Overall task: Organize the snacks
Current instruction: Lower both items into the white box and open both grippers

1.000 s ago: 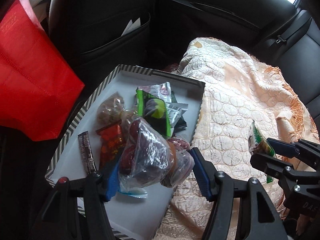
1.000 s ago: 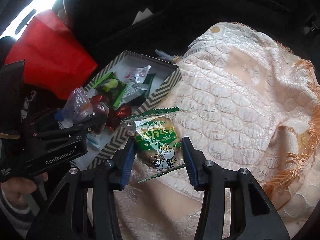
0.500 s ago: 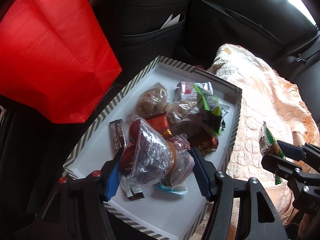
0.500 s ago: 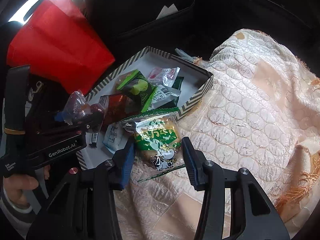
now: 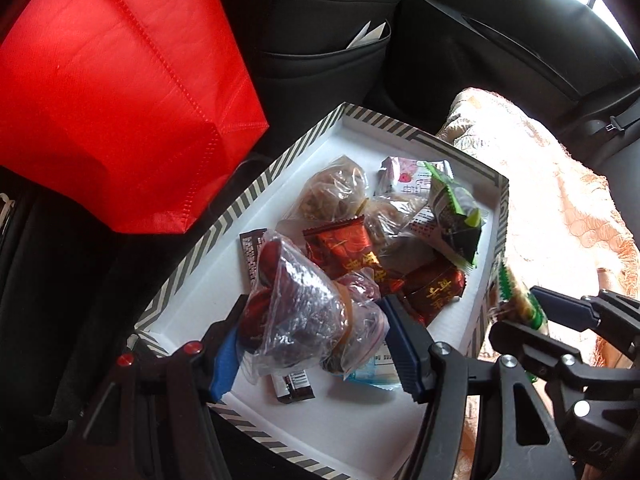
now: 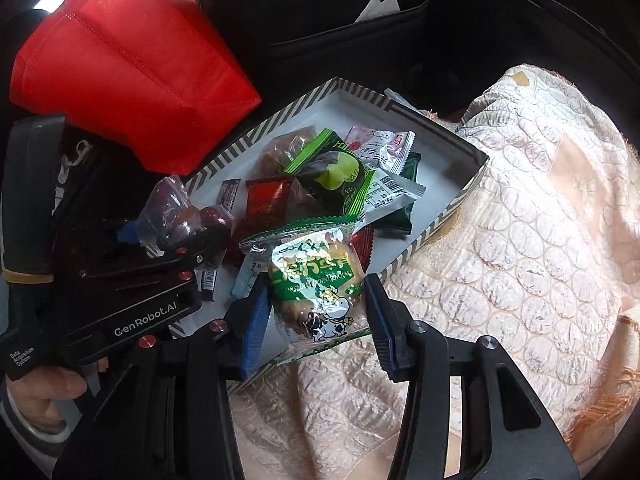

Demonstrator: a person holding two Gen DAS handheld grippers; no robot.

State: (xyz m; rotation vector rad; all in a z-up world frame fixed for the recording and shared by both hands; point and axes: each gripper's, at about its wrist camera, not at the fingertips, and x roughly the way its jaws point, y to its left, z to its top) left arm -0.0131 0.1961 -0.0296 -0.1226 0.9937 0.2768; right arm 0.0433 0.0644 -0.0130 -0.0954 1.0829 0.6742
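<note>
A white tray with a striped rim (image 5: 256, 196) (image 6: 472, 192) holds several wrapped snacks: red foil packets (image 5: 344, 248), a green packet (image 6: 332, 176) and clear bags. My left gripper (image 5: 312, 344) is shut on a clear bag of dark red snacks (image 5: 300, 300), held above the tray's near part; it also shows in the right wrist view (image 6: 172, 216). My right gripper (image 6: 316, 312) is shut on a green-and-clear biscuit packet with a cow picture (image 6: 316, 284), held over the tray's near right edge; that packet shows edge-on in the left wrist view (image 5: 516, 300).
A red fabric bag (image 5: 112, 88) (image 6: 120, 64) stands left of the tray. A cream patterned blanket (image 6: 520, 248) covers the car seat to the right. A black seat back with a pocket (image 5: 328, 52) is behind the tray.
Both grippers have moved left and forward over the tray, each still holding its packet. The red bag now fills more of the left wrist view.
</note>
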